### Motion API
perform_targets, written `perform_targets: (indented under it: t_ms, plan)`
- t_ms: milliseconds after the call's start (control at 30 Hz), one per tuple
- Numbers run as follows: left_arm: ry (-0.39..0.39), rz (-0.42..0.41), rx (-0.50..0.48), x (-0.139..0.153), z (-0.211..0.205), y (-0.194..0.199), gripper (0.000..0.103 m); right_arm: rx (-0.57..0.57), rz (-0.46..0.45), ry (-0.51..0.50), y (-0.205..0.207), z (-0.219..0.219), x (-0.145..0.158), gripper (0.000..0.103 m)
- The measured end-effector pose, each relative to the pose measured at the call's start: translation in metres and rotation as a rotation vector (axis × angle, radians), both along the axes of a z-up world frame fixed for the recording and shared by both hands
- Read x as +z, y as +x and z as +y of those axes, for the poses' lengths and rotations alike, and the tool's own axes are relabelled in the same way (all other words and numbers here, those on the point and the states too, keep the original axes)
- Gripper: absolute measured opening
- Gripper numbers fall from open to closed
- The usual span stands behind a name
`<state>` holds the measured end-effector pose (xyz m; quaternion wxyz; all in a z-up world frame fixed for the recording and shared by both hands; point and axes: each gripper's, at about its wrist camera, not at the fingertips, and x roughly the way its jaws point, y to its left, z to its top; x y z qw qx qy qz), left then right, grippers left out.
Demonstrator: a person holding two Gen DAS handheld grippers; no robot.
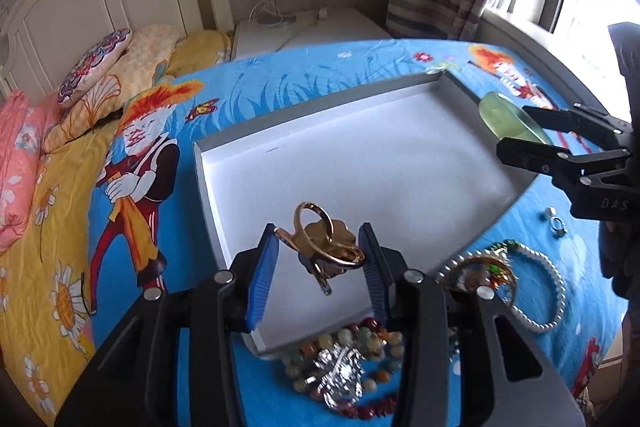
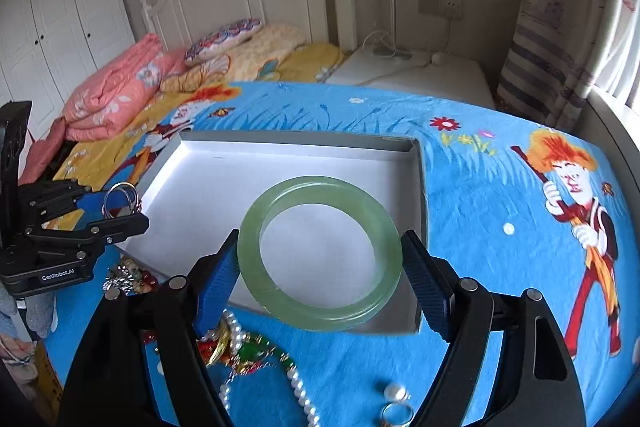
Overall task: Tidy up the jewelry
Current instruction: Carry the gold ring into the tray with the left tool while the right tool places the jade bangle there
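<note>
Two grippers are seen closed on jewelry above a shallow white box (image 2: 416, 195): the left gripper (image 1: 322, 259) is clamped on a cluster of gold rings (image 1: 326, 247), while the right gripper (image 2: 320, 267) pinches a green jade bangle (image 2: 320, 255) held level between its blue pads (image 2: 424, 287). Outside the box, a pearl bracelet (image 1: 554, 291), a bead strand (image 1: 348, 343) and small rings (image 2: 396, 411) are left on the blue cartoon bedsheet (image 2: 500, 247).

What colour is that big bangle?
Pale translucent green; the bangle shows best in the right wrist view, held by the right gripper.
</note>
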<state>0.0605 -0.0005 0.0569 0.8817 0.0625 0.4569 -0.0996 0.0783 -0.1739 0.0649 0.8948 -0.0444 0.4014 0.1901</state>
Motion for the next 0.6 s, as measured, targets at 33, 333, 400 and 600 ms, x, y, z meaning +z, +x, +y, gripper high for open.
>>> perform_targets:
  t_ms: [33,333,400,600]
  plan:
    - [0.012,0.017,0.008,-0.003,0.0,0.006,0.041,0.011,0.018,-0.026,0.006,0.003,-0.002,0.077]
    - [0.07,0.069,0.023,-0.032,0.006,0.025,0.041,0.047,0.11,-0.181,0.038,0.02,-0.031,0.077]
    - [0.074,0.067,0.014,-0.035,0.005,0.025,0.045,0.047,0.13,-0.21,0.041,0.022,-0.039,0.078]
    - [0.104,0.061,-0.049,-0.038,-0.004,0.014,0.077,0.159,0.121,-0.299,0.034,0.027,-0.047,0.095]
